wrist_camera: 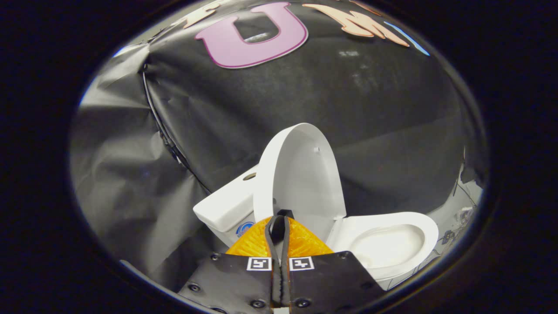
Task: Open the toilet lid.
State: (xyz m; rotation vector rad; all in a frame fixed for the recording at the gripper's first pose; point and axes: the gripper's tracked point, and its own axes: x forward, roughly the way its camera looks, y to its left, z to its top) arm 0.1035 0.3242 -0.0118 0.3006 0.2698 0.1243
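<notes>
In the gripper view, my hand-held gripper (279, 226) sits low with its two orange fingers (305, 242) brought together, the black pads running side by side with barely a slit between them. They are clenched on nothing that I can make out; the tips end just short of, or against, the lower inner face of the toilet lid, and I cannot tell whether they touch it. Two small square markers sit on the black body of the gripper just behind the fingers, one on each side of the seam.

The toilet lid (301, 174) stands raised straight ahead of my fingertips, beyond them and a little to the right, tilted back towards the tank with its white inner face turned to me. A small nub shows near its upper part.

The tank (229, 205) lies ahead and to the left of my fingers, partly hidden behind the raised lid, with a round button on its top and a small blue mark on its front face.

The toilet seat (429, 229) and the open bowl (386, 244) lie to the right of my fingers, near them, the seat flat on the rim and the bowl's pale inside uncovered.

Behind everything hangs the booth wall (370, 122) of black cloth, creased and folded on the left.
</notes>
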